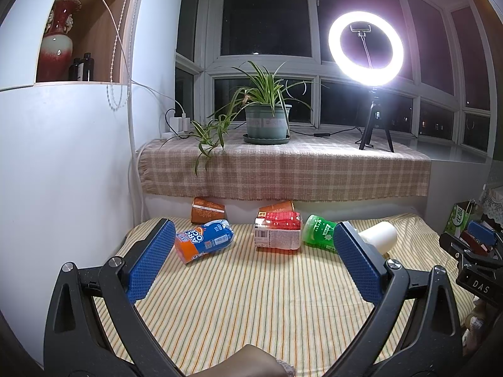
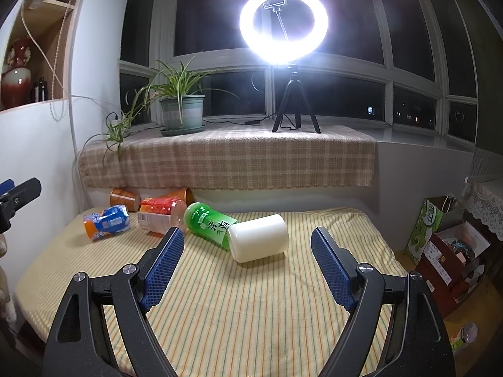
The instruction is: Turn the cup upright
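- Presently, the white cup (image 2: 258, 238) lies on its side on the striped bed (image 2: 251, 314), touching the green cup (image 2: 209, 224) at its left end; its curved wall faces the right wrist camera.
- Right gripper (image 2: 248, 260): jaws spread wide, holding nothing, lined up short of the white cup, not touching it.
- Left gripper (image 1: 254, 260): jaws likewise wide apart and empty, pointed at the blue-and-orange cup (image 1: 204, 241) and the red-labelled cup (image 1: 278, 232); the white cup sits behind its right finger.
- Two brown cups (image 1: 208, 210) lie against the ledge behind the row.
- Judgement: the step in hand is the approach to grasp the white cup with the right gripper; no flipping is yet done.
- Recommended: advance so the pads straddle the cup's mid-wall, close gently since a thin cup would likely crush, then lift clear before rotating.
- Which end is the mouth cannot be told from these views; confirm before turning.
- Risk: the neighbouring green cup may be nudged and roll; approach from the free right end.
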Available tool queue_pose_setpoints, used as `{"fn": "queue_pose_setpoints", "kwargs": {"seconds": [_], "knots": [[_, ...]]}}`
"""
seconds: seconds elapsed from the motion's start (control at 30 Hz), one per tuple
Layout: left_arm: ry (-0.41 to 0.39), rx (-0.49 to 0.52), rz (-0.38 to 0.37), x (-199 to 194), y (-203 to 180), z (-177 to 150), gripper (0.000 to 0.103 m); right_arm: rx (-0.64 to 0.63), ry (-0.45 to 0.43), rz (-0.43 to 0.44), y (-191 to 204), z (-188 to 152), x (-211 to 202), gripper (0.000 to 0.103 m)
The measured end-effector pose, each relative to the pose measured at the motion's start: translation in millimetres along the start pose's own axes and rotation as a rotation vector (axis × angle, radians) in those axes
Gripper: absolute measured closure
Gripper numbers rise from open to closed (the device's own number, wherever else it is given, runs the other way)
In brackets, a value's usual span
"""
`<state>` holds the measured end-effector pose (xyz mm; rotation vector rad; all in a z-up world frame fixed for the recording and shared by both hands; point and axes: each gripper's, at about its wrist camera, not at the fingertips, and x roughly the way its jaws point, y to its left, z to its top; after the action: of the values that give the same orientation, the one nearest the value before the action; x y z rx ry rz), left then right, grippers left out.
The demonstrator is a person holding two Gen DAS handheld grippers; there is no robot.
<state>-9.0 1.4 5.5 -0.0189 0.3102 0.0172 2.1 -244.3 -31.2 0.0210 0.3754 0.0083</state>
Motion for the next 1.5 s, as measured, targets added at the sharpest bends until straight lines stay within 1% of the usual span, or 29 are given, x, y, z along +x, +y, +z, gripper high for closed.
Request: {"fn": "queue_pose_setpoints", "kwargs": {"seconds": [0.43,0.6,0.83,0.97,1.1,1.2,1.33,1.43,1.5], "knots": [[0.003,-0.004,0.003,-2,2,3,0.001,-0.012,0.008,0.008,4,2,3,0.020],[0.014,-0.013,0.009,5,12,2,0.001,-0.019,0.012,0.015,6,2,7,0.020],[0.050,-0.018,0.048,20,33,-5,0.001,-0.047,0.029,0.052,15,3,21,0.020],[0.071,-0.010,0.079,27,46,-13,0.001,-0.086,0.060,0.112,23,8,40,0.020],[0.100,-0.004,0.103,32,58,-21,0.001,-0.140,0.095,0.192,34,15,65,0.020],[0.128,-0.008,0.112,37,67,-28,0.001,-0.216,0.121,0.258,48,22,86,0.020],[0.160,-0.017,0.131,42,77,-36,0.001,-0.359,0.167,0.355,74,28,114,0.020],[0.179,-0.030,0.140,45,86,-41,0.001,-0.443,0.191,0.387,91,32,135,0.020],[0.190,-0.037,0.150,47,92,-44,0.001,-0.493,0.214,0.425,101,35,148,0.020]]}}
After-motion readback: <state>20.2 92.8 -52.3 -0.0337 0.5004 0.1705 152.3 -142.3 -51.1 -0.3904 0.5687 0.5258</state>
